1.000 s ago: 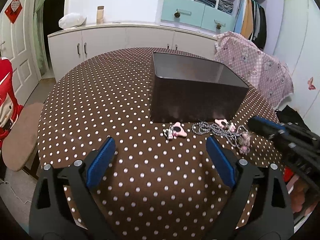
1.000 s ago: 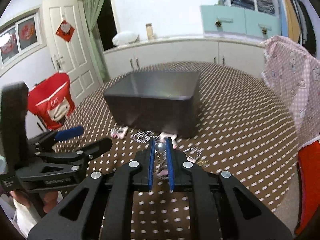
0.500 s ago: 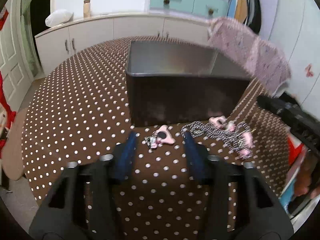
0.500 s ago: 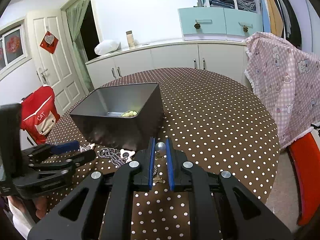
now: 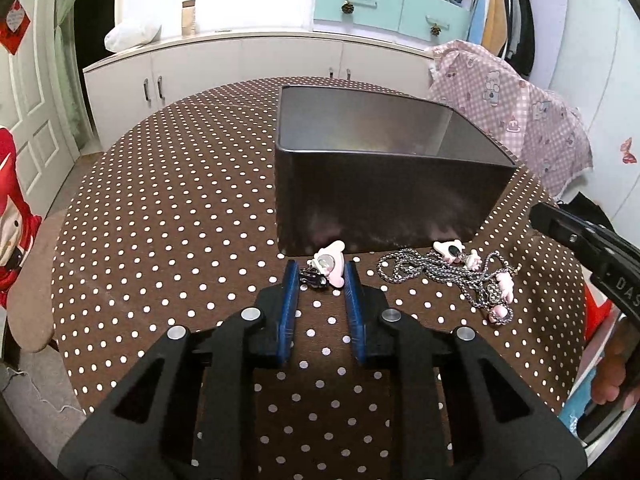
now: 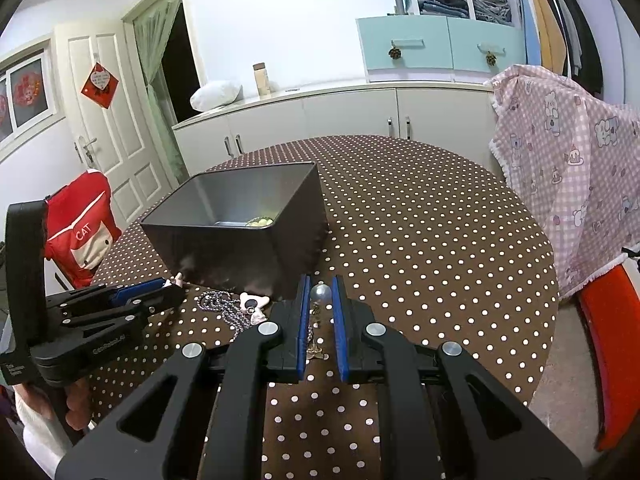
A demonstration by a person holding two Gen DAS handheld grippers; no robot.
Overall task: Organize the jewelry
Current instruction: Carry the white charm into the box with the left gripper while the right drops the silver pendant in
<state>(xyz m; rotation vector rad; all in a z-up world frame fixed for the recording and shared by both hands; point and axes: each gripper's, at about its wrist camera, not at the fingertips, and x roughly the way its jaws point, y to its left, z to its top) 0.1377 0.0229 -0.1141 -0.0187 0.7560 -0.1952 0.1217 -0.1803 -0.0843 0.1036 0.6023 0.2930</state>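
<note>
Right wrist: chair cover [image 6: 86, 236] reads "CAT"; right hand-held gripper [image 6: 320, 294] pinches clear bead [image 6: 321, 293].

Left gripper [image 5: 321, 280]: matte black plastic frame w/ triangular cut-outs, blue ribbed pads [image 5: 289, 300] on both fingers, round silver screw heads along the arms. Right gripper [image 6: 321, 300]: same build, same blue pads, four silver screws. White lettering on each gripper's black side body, partly legible. White sleeve cuff [image 6: 34, 436] at the left hand.
</note>
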